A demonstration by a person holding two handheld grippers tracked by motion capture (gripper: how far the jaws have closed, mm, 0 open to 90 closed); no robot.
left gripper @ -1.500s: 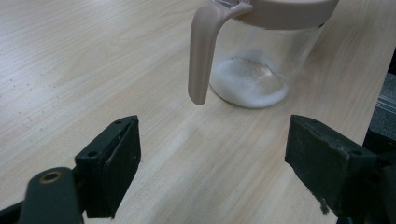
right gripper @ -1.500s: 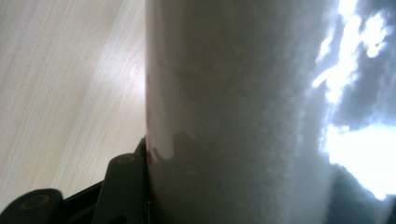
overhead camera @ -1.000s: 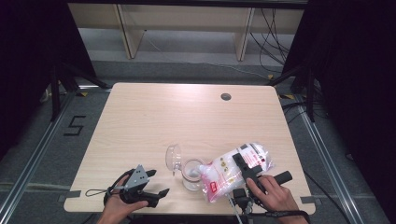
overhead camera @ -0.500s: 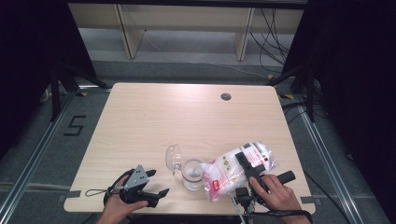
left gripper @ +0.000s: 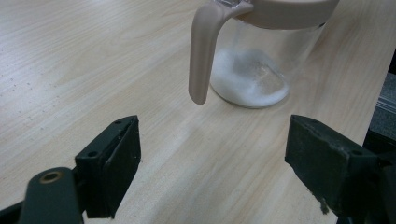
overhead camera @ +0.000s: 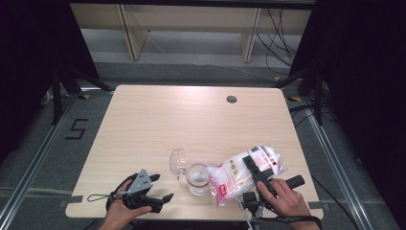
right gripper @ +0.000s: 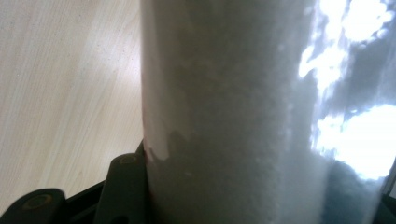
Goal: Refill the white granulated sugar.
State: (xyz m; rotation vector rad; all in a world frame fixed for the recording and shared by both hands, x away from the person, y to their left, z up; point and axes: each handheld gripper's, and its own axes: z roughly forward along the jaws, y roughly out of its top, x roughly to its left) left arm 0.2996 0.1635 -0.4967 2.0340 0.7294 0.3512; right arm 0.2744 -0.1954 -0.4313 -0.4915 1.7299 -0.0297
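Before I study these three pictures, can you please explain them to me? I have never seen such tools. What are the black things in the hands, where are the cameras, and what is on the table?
A person sits at a wooden table and holds a black two-jaw tool in each hand. One camera looks down from above; one more rides on each tool and looks along its jaws.

The left hand-held gripper rests near the table edge, jaws open and empty. Its camera faces a clear glass jar with a beige hinged lid; some white powder lies at its bottom.

The right hand-held gripper clamps a clear plastic bag of white granules, tilted with one end at the jar's mouth. Whether anything is flowing out, I cannot tell.
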